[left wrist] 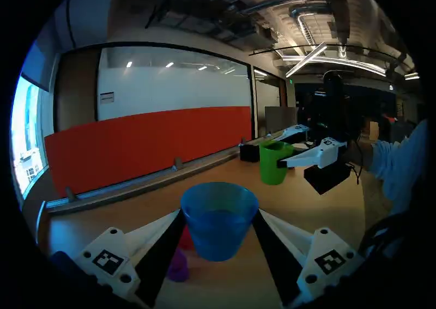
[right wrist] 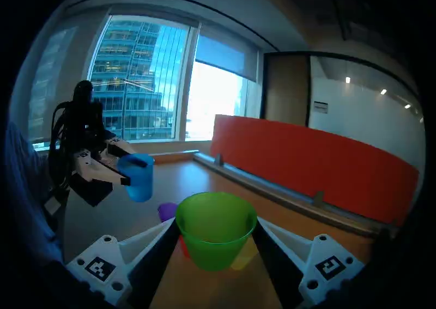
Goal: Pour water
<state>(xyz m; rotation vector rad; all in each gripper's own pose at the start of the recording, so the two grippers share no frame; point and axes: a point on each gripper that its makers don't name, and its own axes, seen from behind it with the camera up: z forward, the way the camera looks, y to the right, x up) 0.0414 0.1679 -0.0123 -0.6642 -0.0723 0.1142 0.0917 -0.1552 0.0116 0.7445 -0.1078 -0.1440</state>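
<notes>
Left hand-held gripper (left wrist: 219, 217): closed on the blue cup (left wrist: 219, 224), 2 fingers pressing its sides; the cup is upright, lifted over the desk (left wrist: 310, 211).
Water: a darker band inside the blue cup looks like a waterline, though I can't be sure.
Right hand-held gripper (right wrist: 216, 226): clamped on the green cup (right wrist: 216, 232), which is upright and looks empty.
Gap: the cups are well apart, with the green one out toward the desk's far edge.
My call: bring the blue rim just above the green mouth, then tilt slowly, keeping the green cup level.
Watch: the purple cup (left wrist: 179, 265) stands on the desk below me, and these cups may flex, so no extra squeeze.
</notes>
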